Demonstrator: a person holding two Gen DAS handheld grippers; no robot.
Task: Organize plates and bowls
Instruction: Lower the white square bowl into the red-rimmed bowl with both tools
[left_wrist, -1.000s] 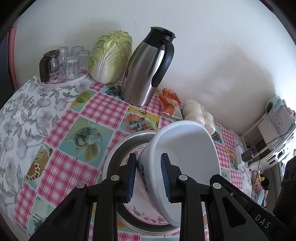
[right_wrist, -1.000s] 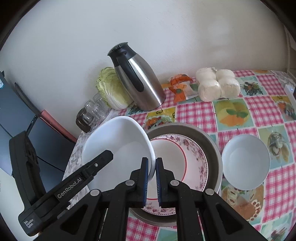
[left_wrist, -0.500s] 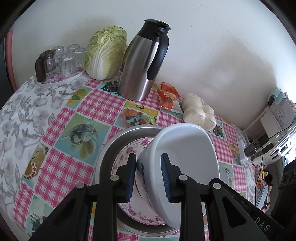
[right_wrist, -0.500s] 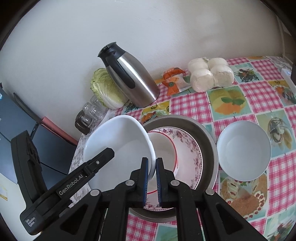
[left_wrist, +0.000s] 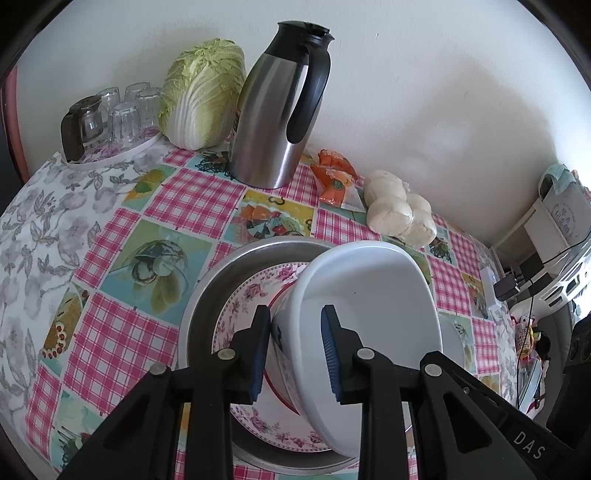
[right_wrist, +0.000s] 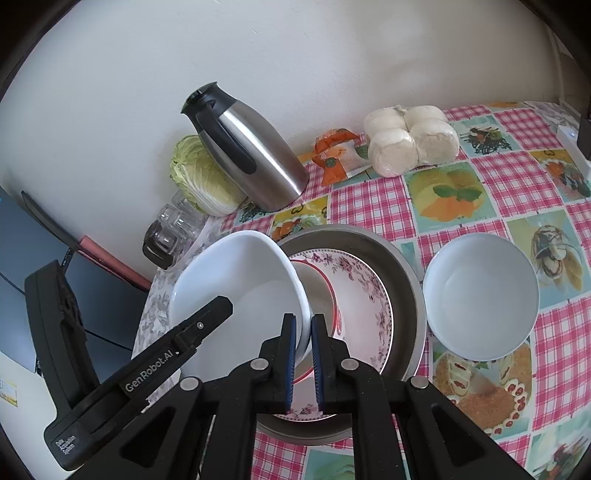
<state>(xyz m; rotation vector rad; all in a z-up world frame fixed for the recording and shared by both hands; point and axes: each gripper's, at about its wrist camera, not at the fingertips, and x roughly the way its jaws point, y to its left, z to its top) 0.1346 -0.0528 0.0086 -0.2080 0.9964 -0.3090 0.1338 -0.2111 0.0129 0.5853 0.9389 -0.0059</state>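
Note:
A big white bowl (left_wrist: 369, 295) (right_wrist: 240, 280) hangs tilted over a floral plate (left_wrist: 251, 306) (right_wrist: 362, 291) that lies in a round metal pan (left_wrist: 207, 295) (right_wrist: 406, 280). My left gripper (left_wrist: 294, 312) is shut on the bowl's wall, one pad outside and one inside. In the right wrist view its inner finger (right_wrist: 214, 314) reaches into the bowl. My right gripper (right_wrist: 303, 319) pinches the bowl's rim on the side nearest the plate. A smaller white bowl (right_wrist: 480, 295) stands upright on the checked cloth, right of the pan.
Along the wall stand a steel thermos jug (left_wrist: 280, 110) (right_wrist: 255, 155), a cabbage (left_wrist: 203, 92), a tray of upturned glasses (left_wrist: 110, 110), an orange packet (left_wrist: 332, 173) and wrapped buns (left_wrist: 399, 210) (right_wrist: 410, 140). A shelf with cables (left_wrist: 546, 266) is beyond the table's right end.
Both grippers have carried the bowl together a little way across the pan. Neither grip on the bowl has changed. The plate, the pan and the small bowl have stayed put.

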